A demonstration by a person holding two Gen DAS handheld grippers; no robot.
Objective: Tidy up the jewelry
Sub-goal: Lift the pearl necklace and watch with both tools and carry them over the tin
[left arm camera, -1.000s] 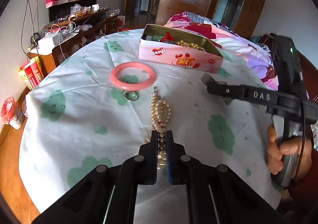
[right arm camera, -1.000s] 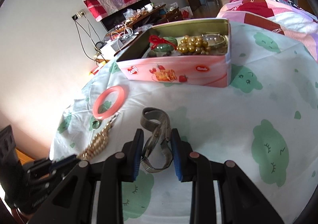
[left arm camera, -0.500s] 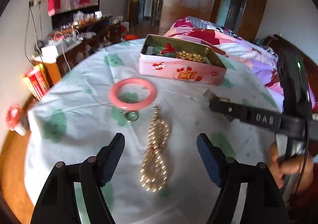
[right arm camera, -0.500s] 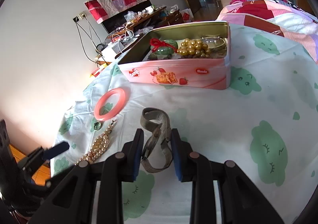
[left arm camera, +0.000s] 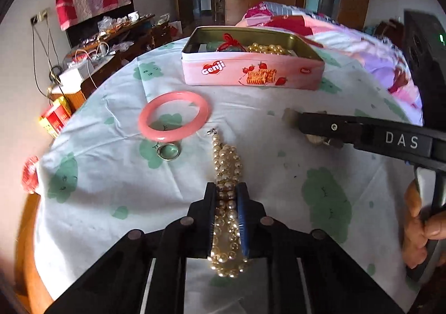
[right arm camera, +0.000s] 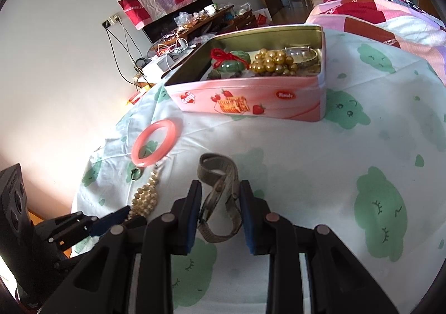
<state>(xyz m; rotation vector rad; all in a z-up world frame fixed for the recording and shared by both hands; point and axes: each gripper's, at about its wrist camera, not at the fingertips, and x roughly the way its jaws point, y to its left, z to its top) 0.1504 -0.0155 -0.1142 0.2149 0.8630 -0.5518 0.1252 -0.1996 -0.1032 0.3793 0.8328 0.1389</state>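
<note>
1. On the tablecloth, at 6 o'clock, our left gripper is clamped on the pearl necklace.
2. Necklace looks limp, slippery; we'd grip the bunched middle.
3. Right gripper sits half-open around the watch, pads apparently not pressing.
4. Tin at 12 o'clock holds gold beads and a green stone piece.

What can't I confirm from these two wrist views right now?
- Pearl necklace: its near end runs under the left gripper in the left view.
- Watch: its dial is edge-on between the right gripper fingers; whether they touch it is unclear.
- Pink tin: the near wall hides its floor, so free room inside is unknown.
</note>
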